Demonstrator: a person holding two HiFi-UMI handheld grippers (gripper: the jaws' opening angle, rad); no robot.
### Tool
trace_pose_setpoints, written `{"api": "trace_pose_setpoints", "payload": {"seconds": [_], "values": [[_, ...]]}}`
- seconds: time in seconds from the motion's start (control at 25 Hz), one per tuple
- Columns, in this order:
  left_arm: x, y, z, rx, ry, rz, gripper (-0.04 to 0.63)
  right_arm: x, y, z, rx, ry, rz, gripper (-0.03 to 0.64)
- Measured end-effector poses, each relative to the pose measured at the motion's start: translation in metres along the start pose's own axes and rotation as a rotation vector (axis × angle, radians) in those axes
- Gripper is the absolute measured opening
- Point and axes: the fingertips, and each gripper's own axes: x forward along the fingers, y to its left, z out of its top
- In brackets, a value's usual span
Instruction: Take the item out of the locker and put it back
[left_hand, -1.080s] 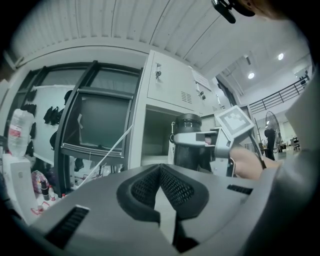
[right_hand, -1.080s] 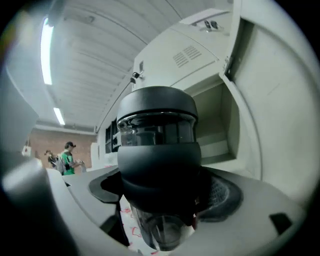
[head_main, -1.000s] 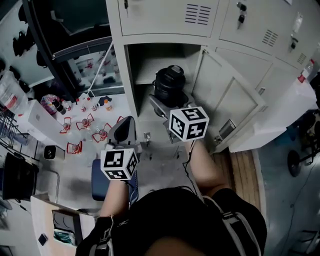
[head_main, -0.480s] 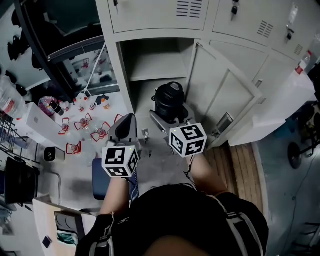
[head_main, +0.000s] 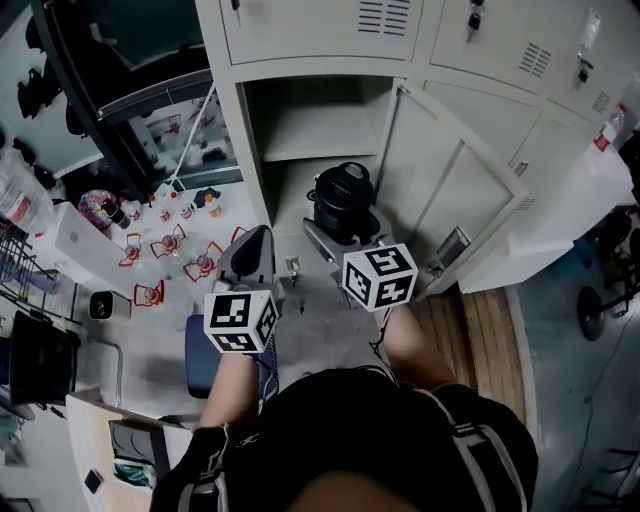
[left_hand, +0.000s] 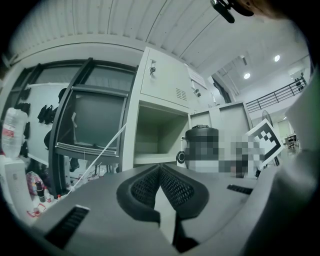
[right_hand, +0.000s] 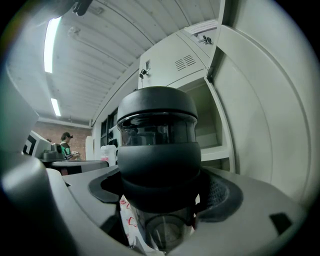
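A black-lidded container with a clear lower body is held just in front of the open locker compartment, below its shelf. My right gripper is shut on the container's sides; in the right gripper view the container fills the space between the jaws of that gripper. My left gripper hangs to the left of the locker opening, shut and empty, and its pads meet in the left gripper view. The container also shows there, beside the locker.
The locker door stands swung open to the right. Small red-and-white items lie on the floor at left, a blue seat is under my left arm, and wooden boards lie at right. Closed lockers fill the top right.
The right gripper has drawn the container out from under the locker shelf toward me over the second; in the last half second it barely moved. The left gripper stayed put.
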Motion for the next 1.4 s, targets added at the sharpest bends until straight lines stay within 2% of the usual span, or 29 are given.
{"api": "trace_pose_setpoints", "payload": {"seconds": [0.28,0.48,0.88,1.04,1.4], "values": [[-0.002,0.009,0.002,0.006,-0.004,0.019,0.012,0.016,-0.007,0.024,0.116,-0.052,0.007,0.448],[-0.006,0.017,0.007,0.008,-0.013,0.039,0.012,0.040,-0.009,0.055,0.306,-0.099,0.061,0.448],[-0.019,0.036,0.013,0.005,-0.037,0.090,0.012,0.106,-0.041,0.108,0.525,-0.149,0.048,0.446],[-0.023,0.044,0.014,0.003,-0.039,0.109,0.012,0.131,-0.054,0.123,0.531,-0.153,0.023,0.446],[-0.032,0.068,0.011,0.000,-0.035,0.161,0.012,0.182,-0.067,0.126,0.438,-0.114,-0.043,0.446]]}}
